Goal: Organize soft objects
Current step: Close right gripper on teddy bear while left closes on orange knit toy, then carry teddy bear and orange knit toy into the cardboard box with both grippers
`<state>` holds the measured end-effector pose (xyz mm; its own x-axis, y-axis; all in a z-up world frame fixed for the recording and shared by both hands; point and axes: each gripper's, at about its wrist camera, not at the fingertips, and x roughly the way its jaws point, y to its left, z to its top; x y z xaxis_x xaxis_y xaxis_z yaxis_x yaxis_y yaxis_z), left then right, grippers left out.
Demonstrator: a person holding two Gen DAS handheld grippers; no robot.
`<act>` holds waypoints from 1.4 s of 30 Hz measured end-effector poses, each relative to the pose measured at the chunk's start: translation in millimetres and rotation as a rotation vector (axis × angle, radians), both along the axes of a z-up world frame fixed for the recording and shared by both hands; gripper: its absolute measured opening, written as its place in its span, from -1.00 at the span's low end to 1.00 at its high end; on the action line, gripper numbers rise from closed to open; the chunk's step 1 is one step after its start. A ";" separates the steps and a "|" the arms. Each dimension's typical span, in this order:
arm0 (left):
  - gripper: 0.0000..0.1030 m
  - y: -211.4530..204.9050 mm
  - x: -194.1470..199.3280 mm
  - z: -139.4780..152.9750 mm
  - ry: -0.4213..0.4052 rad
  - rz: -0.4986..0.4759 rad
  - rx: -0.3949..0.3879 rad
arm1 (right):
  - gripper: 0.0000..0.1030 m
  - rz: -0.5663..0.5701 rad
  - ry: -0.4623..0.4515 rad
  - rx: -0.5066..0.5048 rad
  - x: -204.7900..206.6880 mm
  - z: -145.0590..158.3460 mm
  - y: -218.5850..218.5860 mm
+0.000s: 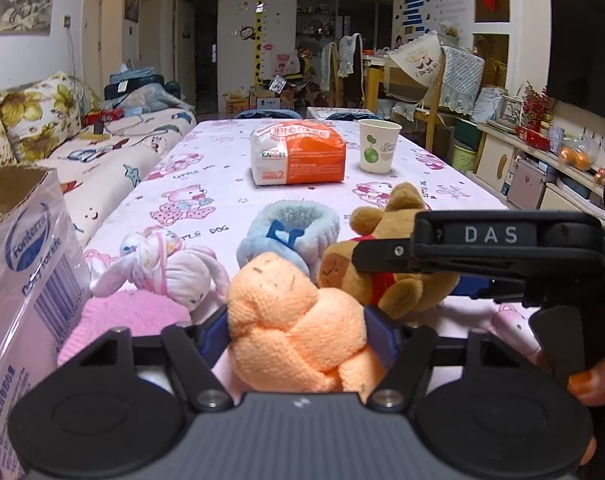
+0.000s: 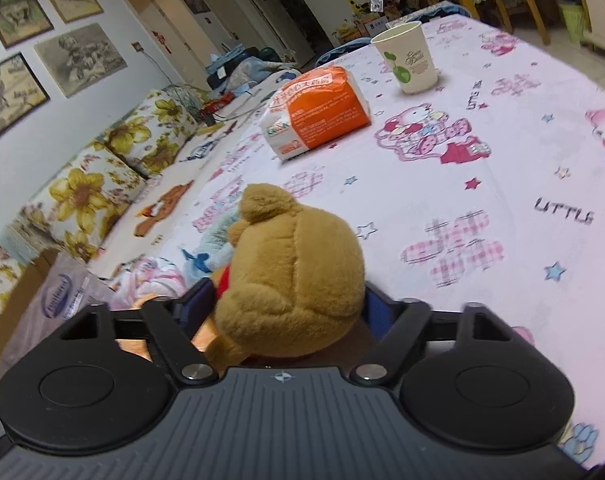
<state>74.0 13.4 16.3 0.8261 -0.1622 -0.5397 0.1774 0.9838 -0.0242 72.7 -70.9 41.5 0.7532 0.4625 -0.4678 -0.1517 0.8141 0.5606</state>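
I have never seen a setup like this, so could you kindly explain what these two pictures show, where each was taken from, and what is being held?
No robot here: a person holds a two-finger gripper in each hand, each with a fisheye camera looking along its fingers. In the left camera's picture, the left gripper has closed on the knotted orange cloth. In the right camera's picture, the right gripper has the brown teddy bear between its jaws; whether it presses is unclear. On the pink tablecloth lie more soft toys, an orange tissue pack and a paper cup. A cardboard box stands left.
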 end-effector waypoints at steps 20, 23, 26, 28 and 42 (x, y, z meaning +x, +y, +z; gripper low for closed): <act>0.17 18.6 -22.9 18.1 -0.011 0.007 -0.080 | 0.64 -0.116 -0.026 -0.073 -24.3 10.6 -12.1; 0.17 21.0 -27.1 21.5 -0.019 0.000 -0.094 | 0.64 -0.123 -0.027 -0.076 -27.8 11.6 -10.6; 0.17 26.4 -31.6 24.3 -0.027 -0.002 -0.108 | 0.64 -0.129 -0.031 -0.093 -33.4 12.5 -9.6; 0.17 29.1 -35.0 26.5 -0.033 -0.002 -0.121 | 0.64 -0.138 -0.029 -0.106 -35.5 12.7 -10.1; 0.17 46.8 -56.7 47.7 -0.103 -0.016 -0.182 | 0.64 -0.149 -0.063 -0.102 -45.7 19.2 -7.4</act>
<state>17.3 60.1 64.1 0.8722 -0.2624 -0.4128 0.2034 0.9620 -0.1820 27.0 -78.2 60.7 0.8390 0.2960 -0.4566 -0.0570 0.8823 0.4672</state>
